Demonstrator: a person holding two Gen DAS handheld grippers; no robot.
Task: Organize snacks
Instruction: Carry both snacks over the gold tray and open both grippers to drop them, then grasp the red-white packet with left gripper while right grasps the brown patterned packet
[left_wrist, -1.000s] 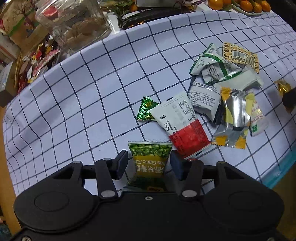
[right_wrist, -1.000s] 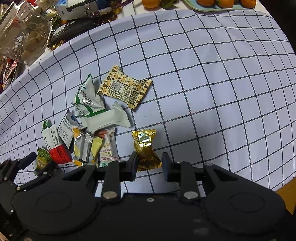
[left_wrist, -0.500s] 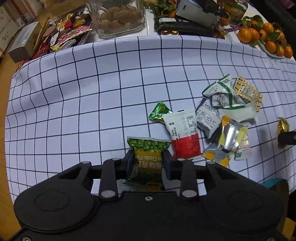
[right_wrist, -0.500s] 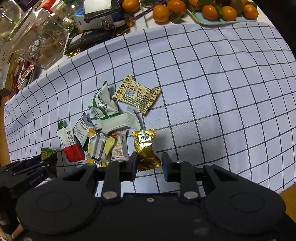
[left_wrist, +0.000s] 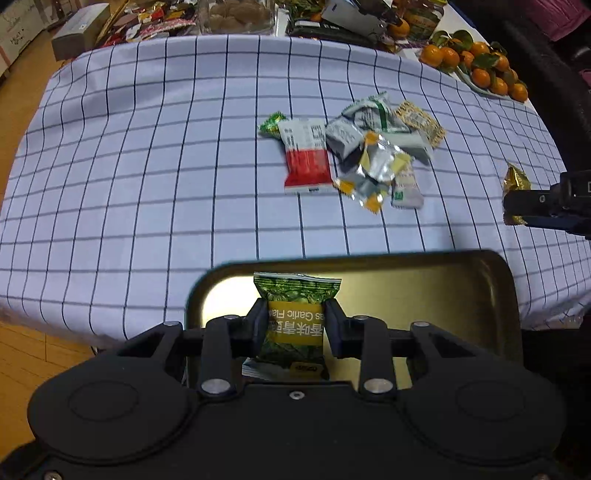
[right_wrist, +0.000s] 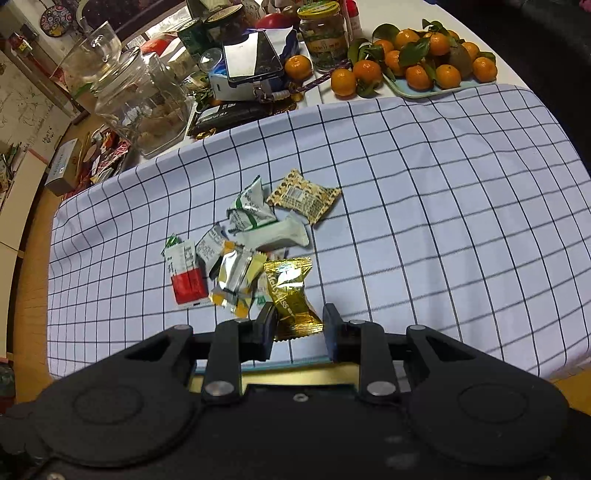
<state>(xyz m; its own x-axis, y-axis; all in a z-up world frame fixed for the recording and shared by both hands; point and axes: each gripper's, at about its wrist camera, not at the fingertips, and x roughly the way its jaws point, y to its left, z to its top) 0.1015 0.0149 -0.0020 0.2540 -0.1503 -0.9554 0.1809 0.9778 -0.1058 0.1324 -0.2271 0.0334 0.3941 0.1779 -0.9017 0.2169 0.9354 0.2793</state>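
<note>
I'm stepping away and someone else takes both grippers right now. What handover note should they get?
Left gripper: shut on the green garlic pea packet, held over the gold tray at the near table edge.
Right gripper: shut on the gold-wrapped candy, lifted above the checked cloth, short of the tray.
Done: both snacks picked up; none visibly in the tray.
Left: drop these two in, then clear the pile, including the red-and-white packet and star-patterned packet.

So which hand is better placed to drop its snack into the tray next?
Left, likely. The left gripper holds the green packet over the tray; the right gripper with its gold candy looks short of it.
</note>
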